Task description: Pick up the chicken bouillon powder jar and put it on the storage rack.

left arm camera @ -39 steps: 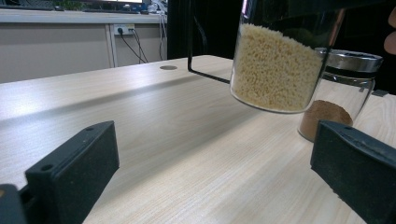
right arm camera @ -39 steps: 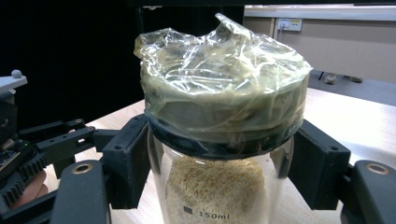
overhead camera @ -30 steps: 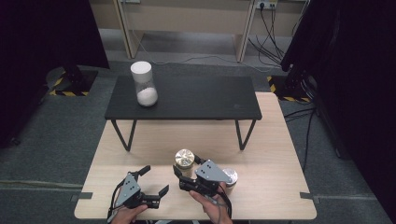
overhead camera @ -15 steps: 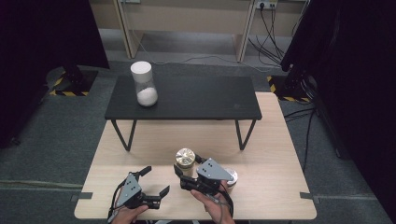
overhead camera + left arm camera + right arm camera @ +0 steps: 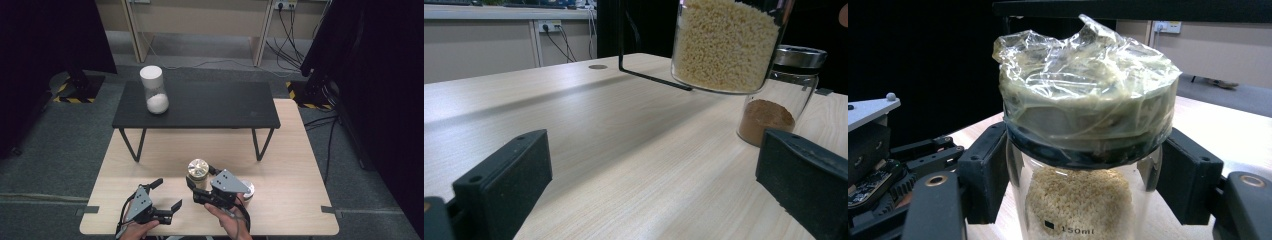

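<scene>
Clamped by the right gripper (image 5: 199,186), a clear glass jar of pale yellow grains (image 5: 1083,200) with a plastic-wrapped lid hangs just above the light wooden table (image 5: 290,165); the black jaws press on the glass just under the lid. Its base floats clear of the tabletop in the left gripper view. Beside it stands a second glass jar with brown powder and a metal lid (image 5: 781,95). Left gripper (image 5: 167,197) rests low near the table's front edge, its jaws spread wide with nothing between them
</scene>
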`<state>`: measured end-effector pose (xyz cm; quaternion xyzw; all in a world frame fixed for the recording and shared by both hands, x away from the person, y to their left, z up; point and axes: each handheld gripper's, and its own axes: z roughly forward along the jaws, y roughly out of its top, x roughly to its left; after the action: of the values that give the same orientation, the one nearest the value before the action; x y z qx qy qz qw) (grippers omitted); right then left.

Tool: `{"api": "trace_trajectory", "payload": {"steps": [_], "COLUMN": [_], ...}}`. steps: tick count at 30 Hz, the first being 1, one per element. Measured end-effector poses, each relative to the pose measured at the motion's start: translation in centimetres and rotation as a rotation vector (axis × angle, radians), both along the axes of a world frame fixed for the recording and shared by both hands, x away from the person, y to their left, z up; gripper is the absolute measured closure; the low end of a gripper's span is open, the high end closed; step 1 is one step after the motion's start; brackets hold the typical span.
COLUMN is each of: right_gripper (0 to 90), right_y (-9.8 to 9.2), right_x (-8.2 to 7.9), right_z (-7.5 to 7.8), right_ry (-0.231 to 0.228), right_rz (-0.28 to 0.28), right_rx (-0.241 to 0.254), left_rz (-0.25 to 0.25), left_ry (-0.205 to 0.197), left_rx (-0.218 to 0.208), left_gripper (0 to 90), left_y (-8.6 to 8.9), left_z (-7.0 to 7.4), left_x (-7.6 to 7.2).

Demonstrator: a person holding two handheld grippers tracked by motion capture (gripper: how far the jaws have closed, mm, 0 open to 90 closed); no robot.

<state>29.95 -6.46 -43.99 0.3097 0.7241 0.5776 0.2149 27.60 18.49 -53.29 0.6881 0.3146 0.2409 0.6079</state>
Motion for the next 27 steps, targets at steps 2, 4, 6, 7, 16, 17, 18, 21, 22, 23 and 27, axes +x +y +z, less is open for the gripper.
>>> {"api": "trace_trajectory", "payload": {"steps": [2,4,6,7,16,17,18,21,22,23,27], "right_gripper": [30.4,30.4,30.4,30.5,30.5,30.4,30.4,30.4,30.5,30.5,30.5], "right_y": [-0.1,-0.2,-0.2,-0.3,-0.4,-0.5,-0.5,-0.5,-0.6,-0.6,-0.6], "right_x": [0.0,0.0,0.1,0.1,0.1,0.1,0.1,0.1,0.2,0.2,0.3], "right_z": [0.1,0.2,0.4,0.4,1.0,1.1,1.2,1.3,1.4,1.4,1.7], "right_ry": [-0.003,-0.008,-0.009,-0.010,-0.019,-0.021,-0.021,-0.018,-0.016,-0.012,-0.012], "right_rz": [-0.002,-0.004,-0.006,-0.007,-0.005,-0.005,-0.004,-0.003,-0.001,-0.001,0.002], "right_rx": [0.000,-0.001,0.001,0.003,0.004,0.002,0.001,0.001,0.003,0.006,0.007], "left_rz": [0.001,0.001,0.001,0.001,0.002,0.002,0.002,0.002,0.002,0.002,0.002], "left_ry": [0.000,0.000,0.000,0.001,0.001,0.001,0.002,0.003,0.003,0.002,0.003], "left_rx": [0.001,0.000,0.000,0.001,0.000,0.001,0.001,0.000,0.000,0.000,-0.001], "left_gripper": [0.7,0.7,0.7,0.7,0.7,0.7,0.7,0.7,0.7,0.7,0.7], "left_y": [0.0,0.0,0.0,0.0,0.0,0.0,0.0,0.0,0.0,0.0,0.0], "left_z": [0.0,0.0,0.0,0.0,0.0,0.0,0.0,0.0,0.0,0.0,-0.1], "left_x": [0.0,0.0,0.0,0.0,0.0,0.0,0.0,0.0,0.0,0.0,0.0]}}
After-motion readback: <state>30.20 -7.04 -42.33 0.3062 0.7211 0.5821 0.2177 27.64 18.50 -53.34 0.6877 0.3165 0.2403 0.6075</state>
